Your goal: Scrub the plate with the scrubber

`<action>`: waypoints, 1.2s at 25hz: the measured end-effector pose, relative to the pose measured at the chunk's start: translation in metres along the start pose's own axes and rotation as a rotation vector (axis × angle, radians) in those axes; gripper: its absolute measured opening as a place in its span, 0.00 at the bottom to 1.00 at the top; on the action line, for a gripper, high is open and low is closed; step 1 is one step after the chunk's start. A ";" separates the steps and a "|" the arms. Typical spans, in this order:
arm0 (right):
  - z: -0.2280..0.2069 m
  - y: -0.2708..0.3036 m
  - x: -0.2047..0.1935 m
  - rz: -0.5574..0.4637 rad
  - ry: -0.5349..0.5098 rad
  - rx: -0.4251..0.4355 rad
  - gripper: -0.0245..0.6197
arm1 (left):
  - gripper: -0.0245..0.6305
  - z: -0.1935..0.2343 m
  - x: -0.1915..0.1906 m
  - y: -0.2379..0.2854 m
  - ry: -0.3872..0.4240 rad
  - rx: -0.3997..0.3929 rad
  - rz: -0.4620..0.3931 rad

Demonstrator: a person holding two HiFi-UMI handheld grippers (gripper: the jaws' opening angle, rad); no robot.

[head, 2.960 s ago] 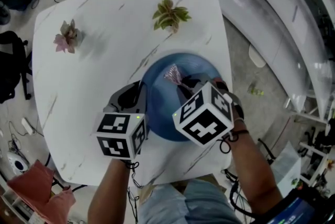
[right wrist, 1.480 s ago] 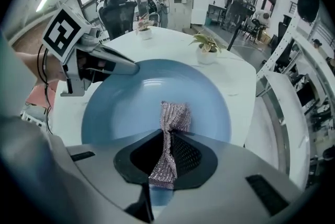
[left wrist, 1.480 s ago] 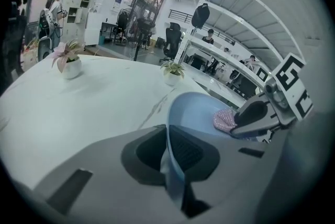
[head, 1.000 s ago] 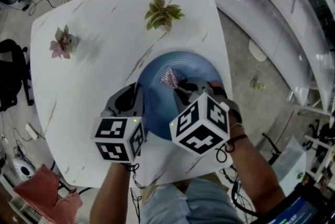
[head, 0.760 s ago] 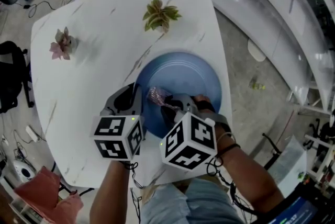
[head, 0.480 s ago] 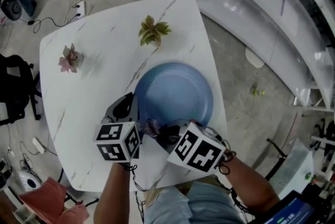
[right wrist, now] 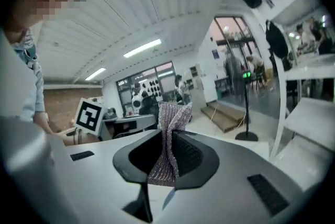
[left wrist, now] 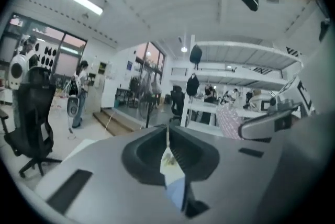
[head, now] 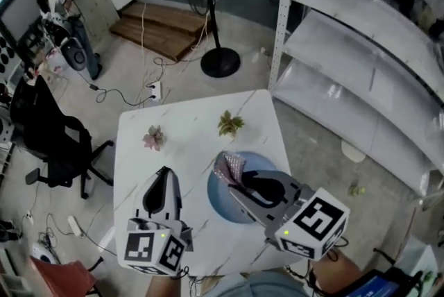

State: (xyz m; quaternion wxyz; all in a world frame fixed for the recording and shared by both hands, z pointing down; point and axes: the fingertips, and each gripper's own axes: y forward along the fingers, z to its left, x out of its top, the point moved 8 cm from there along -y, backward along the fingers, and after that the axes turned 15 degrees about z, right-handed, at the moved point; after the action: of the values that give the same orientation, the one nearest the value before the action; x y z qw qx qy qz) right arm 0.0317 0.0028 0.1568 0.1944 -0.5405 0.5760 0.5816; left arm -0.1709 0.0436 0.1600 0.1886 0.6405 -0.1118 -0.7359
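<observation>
Square white marble-patterned surface [head: 135, 164]: the round blue plate [head: 219, 200] lies on its near right part, close to the right edge. The left half lies open. Around it, a black office chair [head: 52, 143] stands off the left edge, a black fan base [head: 220, 63] beyond the far edge, and white shelving [head: 361, 60] to the right.

Right claw [head: 234, 181] [right wrist: 168, 139]: clamped on the silvery mesh scrubber [head: 231, 166] [right wrist: 170, 115], which sticks out past the tips. In the head view it overlaps the plate's far left rim.

Left claw [head: 163, 172] [left wrist: 167, 136]: jaws together, nothing between them, left of the plate.

Only the head view shows the plate. The right gripper view sets the scrubber against room and ceiling.

Count: one plate, one scrubber, two claws, two small plants, namely a green plant [head: 229, 123] and a pink plant [head: 153, 138].
</observation>
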 end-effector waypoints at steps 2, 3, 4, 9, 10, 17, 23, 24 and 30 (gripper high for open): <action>0.006 -0.021 0.034 -0.108 -0.088 -0.109 0.17 | 0.06 -0.012 0.043 -0.027 0.033 0.029 -0.140; 0.010 -0.032 0.047 -0.154 -0.130 -0.166 0.17 | 0.06 -0.018 0.060 -0.041 0.053 0.048 -0.197; 0.014 -0.042 0.056 -0.194 -0.165 -0.220 0.17 | 0.06 -0.025 0.073 -0.055 0.069 0.067 -0.246; 0.026 -0.074 0.066 -0.320 -0.219 -0.364 0.17 | 0.05 -0.049 0.090 -0.093 0.089 0.110 -0.393; 0.025 -0.075 0.064 -0.326 -0.218 -0.379 0.17 | 0.05 -0.052 0.088 -0.095 0.094 0.116 -0.398; 0.015 -0.069 0.046 -0.299 -0.205 -0.434 0.16 | 0.05 -0.065 0.074 -0.090 0.143 0.165 -0.372; 0.015 -0.069 0.039 -0.311 -0.183 -0.436 0.15 | 0.05 -0.074 0.070 -0.086 0.171 0.160 -0.341; 0.016 -0.070 0.038 -0.314 -0.181 -0.436 0.15 | 0.05 -0.075 0.069 -0.085 0.173 0.158 -0.336; 0.015 -0.073 0.036 -0.318 -0.169 -0.442 0.15 | 0.05 -0.080 0.070 -0.085 0.192 0.144 -0.332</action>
State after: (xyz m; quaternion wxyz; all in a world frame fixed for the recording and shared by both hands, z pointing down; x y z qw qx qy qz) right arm 0.0753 0.0209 0.0893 0.2080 -0.6028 0.3252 0.6983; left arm -0.1107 0.0973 0.0501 0.0282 0.7292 -0.0383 -0.6827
